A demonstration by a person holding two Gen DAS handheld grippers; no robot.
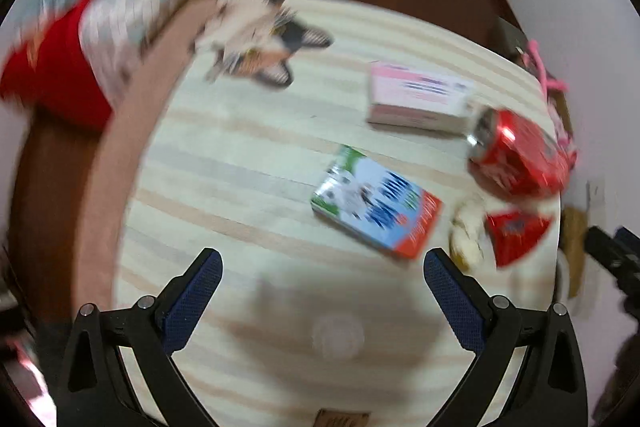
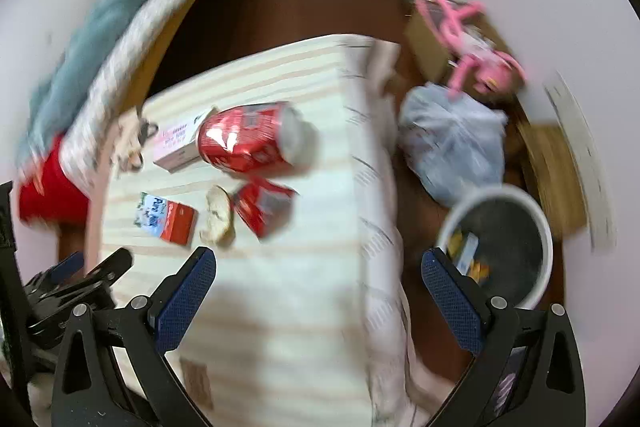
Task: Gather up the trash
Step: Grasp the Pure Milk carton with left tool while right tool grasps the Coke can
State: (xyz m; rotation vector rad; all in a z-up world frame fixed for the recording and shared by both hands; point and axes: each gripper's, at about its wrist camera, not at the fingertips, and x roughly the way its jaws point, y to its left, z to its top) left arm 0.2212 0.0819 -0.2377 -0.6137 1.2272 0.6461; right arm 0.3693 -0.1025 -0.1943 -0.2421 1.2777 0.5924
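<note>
On the striped cloth-covered table point(image 1: 240, 155) lie a milk carton point(image 1: 376, 203), a pink-and-white box point(image 1: 416, 99), a large red can point(image 1: 520, 155) on its side, a smaller crushed red can point(image 1: 516, 231), a pale scrap point(image 1: 468, 231) and a crumpled wrapper point(image 1: 256, 39). My left gripper point(image 1: 322, 267) is open and empty, just short of the carton. My right gripper point(image 2: 318, 267) is open and empty over the table's right edge. The right wrist view shows the large can point(image 2: 248, 139), small can point(image 2: 264, 207), carton point(image 2: 168, 215) and a white bin point(image 2: 536, 227) with trash.
A grey plastic bag point(image 2: 452, 147) and pink toy point(image 2: 468, 39) lie on the brown floor beyond the bin. A bed with teal blanket point(image 2: 100, 27) and a red cloth point(image 2: 44, 187) border the table's left. The left gripper's body point(image 2: 68, 287) shows at lower left.
</note>
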